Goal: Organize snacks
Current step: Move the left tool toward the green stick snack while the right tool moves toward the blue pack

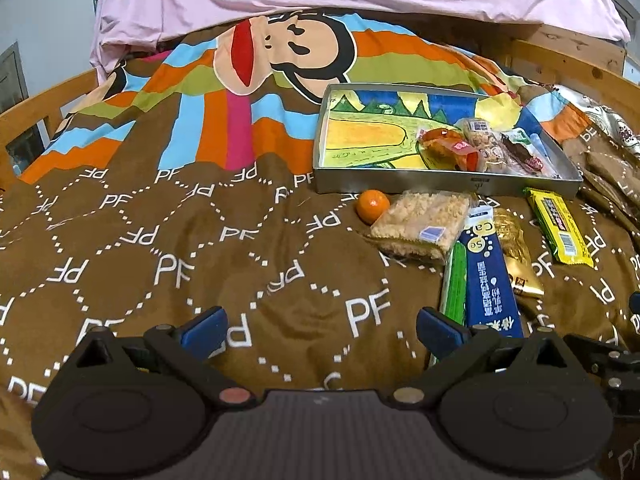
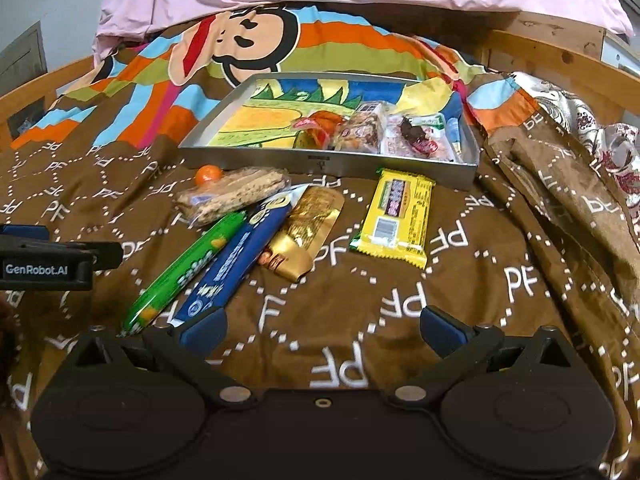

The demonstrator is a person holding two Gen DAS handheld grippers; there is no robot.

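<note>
- Both grippers hang low over the bed: the left gripper [image 1: 320, 330] and the right gripper [image 2: 322, 328] each have their jaws spread wide with nothing between them.
- A metal tray [image 2: 256, 156] sits on the brown quilt [image 1: 180, 248]; its right half already holds a few wrapped snacks [image 2: 360, 130], the left half is bare.
- Six items lie loose in front of the tray: an orange [image 1: 373, 205], a clear-wrapped rice cake [image 1: 420, 227], a green stick [image 2: 186, 270], a blue pack [image 2: 236, 264], a gold pouch [image 2: 306, 232] and, a little apart to the right, a yellow bar [image 2: 396, 218].
- The green stick, blue pack and gold pouch lie side by side, touching or overlapping; the rice cake rests just beside the orange.
- Handling, as I judge it: all look light. The film wrappers are probably slick and crinkly, so a pinch across the narrow width at mid-length should hold better than one at a sealed end.
- The rice cake looks crumbly; a gentle grip across its short sides seems wise.
- The orange is round and may roll on the soft quilt; close on its widest part.
- The yellow bar, lying alone, looks the easiest pick for the right gripper.
</note>
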